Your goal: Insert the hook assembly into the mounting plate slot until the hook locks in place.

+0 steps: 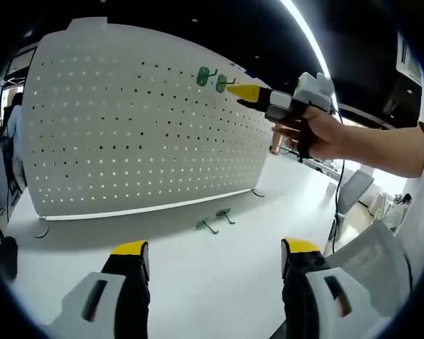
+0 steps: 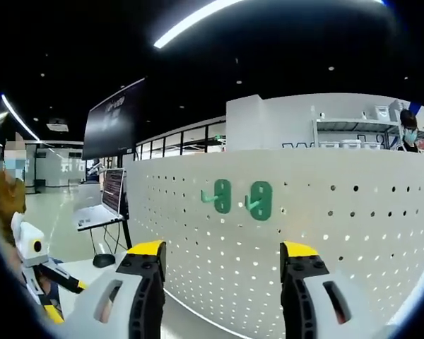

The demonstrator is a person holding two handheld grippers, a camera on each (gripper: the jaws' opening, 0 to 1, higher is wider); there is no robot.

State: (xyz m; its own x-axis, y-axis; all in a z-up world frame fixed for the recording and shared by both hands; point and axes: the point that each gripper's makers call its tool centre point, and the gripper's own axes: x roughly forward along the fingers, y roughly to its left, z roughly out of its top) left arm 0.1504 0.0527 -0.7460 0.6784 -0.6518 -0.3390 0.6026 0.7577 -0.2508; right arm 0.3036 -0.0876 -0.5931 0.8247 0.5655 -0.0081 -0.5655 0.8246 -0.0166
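Left gripper (image 1: 212, 256): nearest in the left gripper view, its yellow-tipped jaws rise from the bottom edge, spread wide with bare table between them and nothing held.
Right gripper (image 2: 222, 258): in the right gripper view its own jaws stand wide apart and empty, framing the pegboard close ahead.
Right gripper seen from the left (image 1: 249, 92): a hand (image 1: 318, 133) holds it raised at the board's upper right, yellow tips together at a point just beside a mounted hook; whether anything is between them is too small to tell.
Pegboard (image 1: 127, 120): white, perforated, upright on the white table (image 1: 198, 275), resting on small feet.
Mounted hooks: two green hooks, (image 2: 221, 195) and (image 2: 260, 200), sit side by side near the board's top edge, each a green plate flat against the board with a peg projecting.
Loose hooks: the left gripper view adds two more green hooks, (image 1: 207, 225) and (image 1: 225, 214), lying on the table just in front of the board's lower edge, near each other.
Beyond the board: the right gripper view adds an open laptop (image 2: 102, 205) on a stand, a dark screen (image 2: 114, 120) above it and white shelving (image 2: 367, 134) at right.
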